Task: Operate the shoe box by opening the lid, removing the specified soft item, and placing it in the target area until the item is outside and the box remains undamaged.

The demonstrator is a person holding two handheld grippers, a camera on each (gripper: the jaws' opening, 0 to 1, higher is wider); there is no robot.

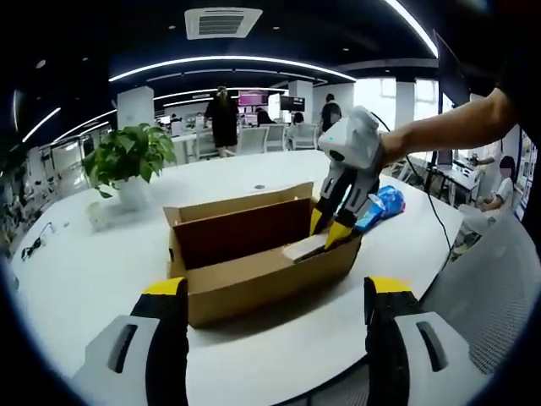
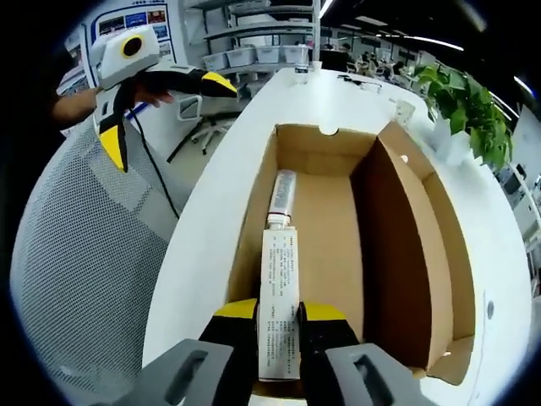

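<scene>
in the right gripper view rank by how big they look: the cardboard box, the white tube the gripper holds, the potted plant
1. Open brown cardboard box, by far the largest.
2. Long white printed tube, gripped between the right gripper's yellow-tipped jaws.
3. Leafy green potted plant.
The tube and plant are unsure: the tube lies much nearer the camera.

No text can be made out: the white carton low in the middle of the right gripper view bears lines of small print too fine to read, and the wall posters at upper left are blurred.
</scene>
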